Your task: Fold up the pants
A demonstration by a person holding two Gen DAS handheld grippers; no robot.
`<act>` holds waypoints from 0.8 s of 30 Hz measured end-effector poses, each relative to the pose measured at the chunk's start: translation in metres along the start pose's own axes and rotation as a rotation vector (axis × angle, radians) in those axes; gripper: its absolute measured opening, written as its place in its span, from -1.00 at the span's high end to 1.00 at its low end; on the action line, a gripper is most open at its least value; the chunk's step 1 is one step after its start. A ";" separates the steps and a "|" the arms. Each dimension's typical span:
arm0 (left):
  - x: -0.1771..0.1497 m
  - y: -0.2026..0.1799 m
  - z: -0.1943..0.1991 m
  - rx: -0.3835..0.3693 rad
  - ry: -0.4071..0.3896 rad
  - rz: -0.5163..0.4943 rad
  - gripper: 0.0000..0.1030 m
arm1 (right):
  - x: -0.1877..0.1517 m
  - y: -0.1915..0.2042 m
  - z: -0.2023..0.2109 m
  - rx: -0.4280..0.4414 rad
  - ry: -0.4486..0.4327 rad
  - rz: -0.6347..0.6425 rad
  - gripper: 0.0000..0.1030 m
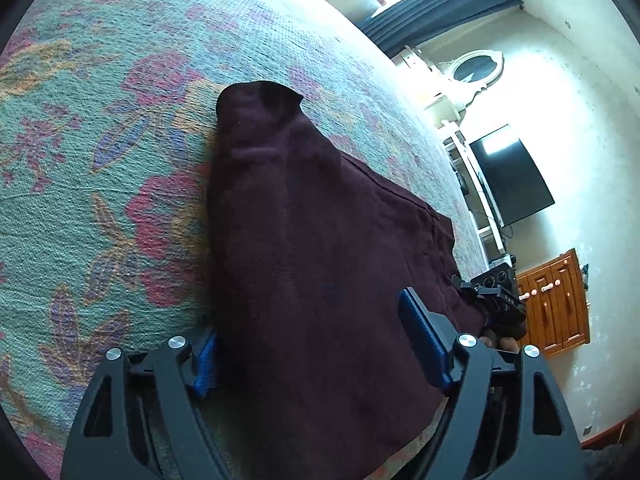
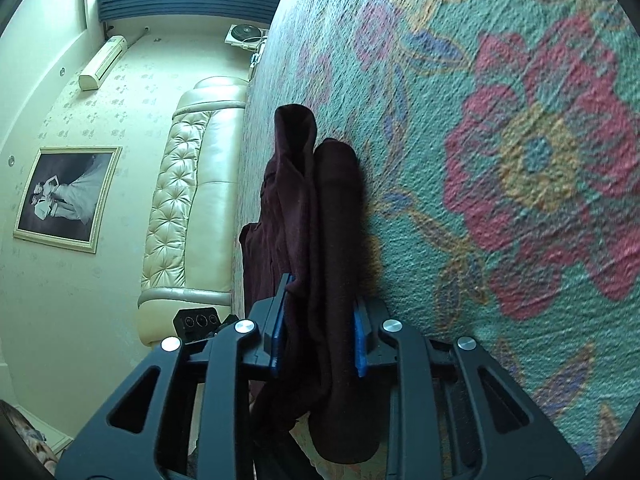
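The dark maroon pants (image 1: pixel 312 264) lay partly folded on the floral bedspread (image 1: pixel 100 140), one end bunched into a hump. The left gripper (image 1: pixel 316 356) stood spread wide, its blue pads (image 1: pixel 424 340) straddling the near edge of the cloth, not pinching it. The right gripper (image 2: pixel 318 336) was clenched on a thick gathered fold of the pants (image 2: pixel 320 220), cloth hanging below the jaws. A cream padded headboard (image 2: pixel 188 208) showed beyond the bed.
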State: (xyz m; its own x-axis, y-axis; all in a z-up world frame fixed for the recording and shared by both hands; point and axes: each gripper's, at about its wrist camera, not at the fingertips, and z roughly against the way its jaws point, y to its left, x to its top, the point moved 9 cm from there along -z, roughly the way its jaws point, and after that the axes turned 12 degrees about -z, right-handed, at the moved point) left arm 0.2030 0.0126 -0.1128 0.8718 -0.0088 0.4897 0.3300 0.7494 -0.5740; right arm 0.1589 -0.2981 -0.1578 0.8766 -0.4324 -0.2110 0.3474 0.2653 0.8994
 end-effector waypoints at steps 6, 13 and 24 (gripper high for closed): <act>-0.006 -0.005 -0.001 0.084 0.011 -0.061 -0.52 | -0.009 0.002 0.006 0.004 -0.010 -0.002 0.37; -0.017 -0.007 0.005 0.126 0.015 -0.055 -0.52 | -0.025 -0.001 0.017 0.019 -0.023 -0.010 0.21; -0.044 -0.016 0.019 0.190 0.032 -0.055 -0.55 | -0.050 -0.008 0.033 0.028 -0.056 -0.055 0.11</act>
State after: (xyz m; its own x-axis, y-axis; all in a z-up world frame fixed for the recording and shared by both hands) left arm 0.1529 0.0137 -0.1132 0.8665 -0.0718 0.4939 0.3055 0.8589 -0.4111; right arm 0.1015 -0.3069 -0.1417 0.8362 -0.4934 -0.2395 0.3845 0.2160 0.8975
